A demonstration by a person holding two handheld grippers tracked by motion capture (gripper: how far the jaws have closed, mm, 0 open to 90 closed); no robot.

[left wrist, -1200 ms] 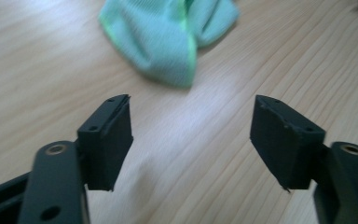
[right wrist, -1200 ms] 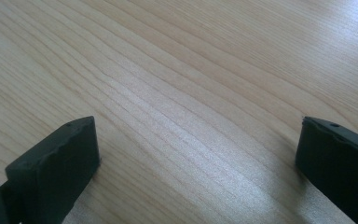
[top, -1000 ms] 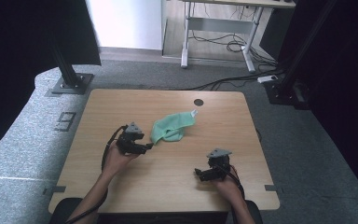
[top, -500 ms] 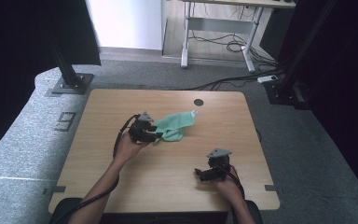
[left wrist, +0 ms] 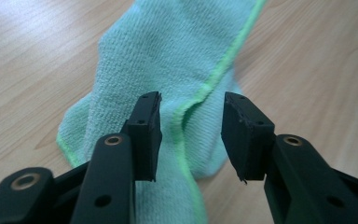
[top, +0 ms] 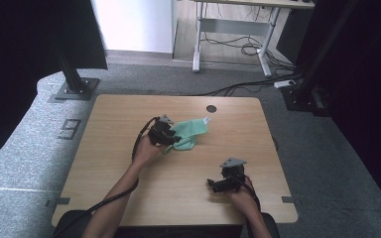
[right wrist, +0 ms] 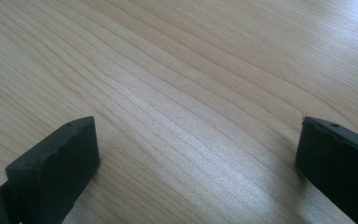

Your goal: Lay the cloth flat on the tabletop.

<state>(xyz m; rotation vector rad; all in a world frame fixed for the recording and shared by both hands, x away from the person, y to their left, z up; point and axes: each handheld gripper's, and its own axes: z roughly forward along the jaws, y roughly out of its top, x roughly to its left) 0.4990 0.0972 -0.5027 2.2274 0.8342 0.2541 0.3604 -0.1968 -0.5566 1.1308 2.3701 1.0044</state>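
Note:
A crumpled green microfibre cloth point(top: 192, 130) lies on the wooden table point(top: 119, 114), a little behind its middle. My left gripper point(top: 173, 139) is at the cloth's near-left end. In the left gripper view the cloth point(left wrist: 168, 51) lies under and between the black jaws, and a bright green hem runs up through the gap. The left gripper point(left wrist: 191, 128) is open; its jaws have just been closing, but the pads stand apart from the fabric. My right gripper point(top: 213, 184) rests near the table's front right. Its jaws point(right wrist: 196, 154) are spread wide over bare wood.
A dark round cable hole point(top: 211, 108) sits in the table near its back edge. Black frame posts stand on floor plates at the back left point(top: 74, 89) and back right point(top: 302, 94). A desk frame with cables point(top: 238, 44) stands beyond the table.
My left hand has moved right and away across the table onto the cloth's end. Its jaws have narrowed. The right hand has not moved.

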